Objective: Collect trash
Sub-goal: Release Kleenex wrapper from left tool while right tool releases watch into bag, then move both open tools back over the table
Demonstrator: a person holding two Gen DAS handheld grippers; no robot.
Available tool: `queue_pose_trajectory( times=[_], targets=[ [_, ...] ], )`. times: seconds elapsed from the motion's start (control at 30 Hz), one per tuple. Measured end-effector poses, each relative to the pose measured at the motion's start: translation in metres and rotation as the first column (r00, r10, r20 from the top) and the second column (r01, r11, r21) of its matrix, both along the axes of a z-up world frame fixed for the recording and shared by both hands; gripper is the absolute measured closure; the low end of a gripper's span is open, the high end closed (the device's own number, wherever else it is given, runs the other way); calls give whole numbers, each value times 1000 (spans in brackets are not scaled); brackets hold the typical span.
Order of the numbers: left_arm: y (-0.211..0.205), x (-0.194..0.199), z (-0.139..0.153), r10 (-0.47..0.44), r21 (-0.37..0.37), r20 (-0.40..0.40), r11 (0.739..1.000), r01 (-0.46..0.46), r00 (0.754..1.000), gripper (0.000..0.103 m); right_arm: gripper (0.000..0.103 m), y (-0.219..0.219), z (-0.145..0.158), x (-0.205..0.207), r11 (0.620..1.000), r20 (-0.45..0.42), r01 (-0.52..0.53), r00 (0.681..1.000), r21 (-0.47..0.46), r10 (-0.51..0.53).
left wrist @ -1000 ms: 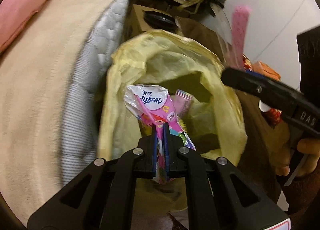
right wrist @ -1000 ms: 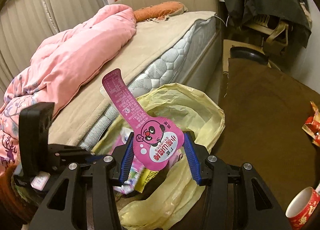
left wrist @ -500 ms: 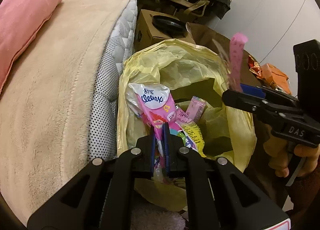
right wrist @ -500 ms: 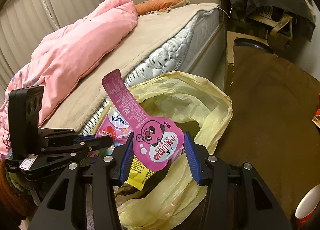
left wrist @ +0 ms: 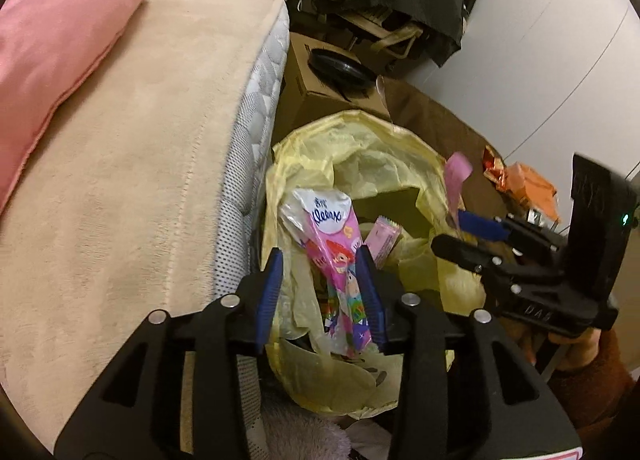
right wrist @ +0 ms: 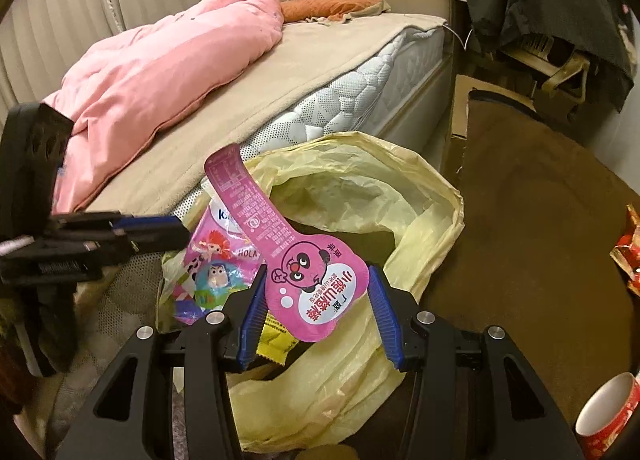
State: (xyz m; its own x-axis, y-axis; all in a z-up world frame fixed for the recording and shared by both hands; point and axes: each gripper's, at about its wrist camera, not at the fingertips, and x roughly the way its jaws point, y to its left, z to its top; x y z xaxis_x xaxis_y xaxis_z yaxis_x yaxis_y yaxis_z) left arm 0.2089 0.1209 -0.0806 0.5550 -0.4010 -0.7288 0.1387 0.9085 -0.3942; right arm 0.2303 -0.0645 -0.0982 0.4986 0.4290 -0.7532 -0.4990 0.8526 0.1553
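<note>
A yellow plastic trash bag stands open beside the bed; it also shows in the right wrist view. My left gripper is open over the bag's mouth, and a pink Kleenex tissue wrapper stands between its fingers, resting in the bag. The wrapper shows in the right wrist view too. My right gripper is shut on a pink guitar-shaped snack wrapper, held above the bag's near rim. Other small wrappers lie inside the bag.
A bed with beige cover and pink quilt lies left of the bag. A cardboard box stands behind it. Red and orange wrappers lie on the brown floor; a red paper cup sits at right.
My left gripper has opened and let go of the Kleenex wrapper, which now rests in the bag. The right gripper stays shut on the pink snack wrapper over the bag.
</note>
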Motion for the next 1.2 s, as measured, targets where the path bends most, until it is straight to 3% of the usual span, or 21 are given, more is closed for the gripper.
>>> queue_pose_trajectory(
  times=[0.13,0.37,0.63,0.97,1.2],
  targets=[
    [5,-7,12,20,-9,31,1000,-20,999,64,43,-2,7,-7,1000,23,12,1000,-13,-12],
    [-5,-23,39,32,22,129,999,-35,991,60,41,-23,27,-25,998,75,56,996,-6,-55],
    [-46,-38,64,-5,78,227,997,-13,974,55,41,-86,50,-58,981,127,191,973,40,-195],
    [-136,-39,67,-154,63,226,988,143,962,55,36,-193,54,-111,929,167,355,914,109,-369],
    [-219,-40,57,-278,69,209,961,269,938,55,36,-257,47,-144,893,191,447,874,48,-448]
  ],
)
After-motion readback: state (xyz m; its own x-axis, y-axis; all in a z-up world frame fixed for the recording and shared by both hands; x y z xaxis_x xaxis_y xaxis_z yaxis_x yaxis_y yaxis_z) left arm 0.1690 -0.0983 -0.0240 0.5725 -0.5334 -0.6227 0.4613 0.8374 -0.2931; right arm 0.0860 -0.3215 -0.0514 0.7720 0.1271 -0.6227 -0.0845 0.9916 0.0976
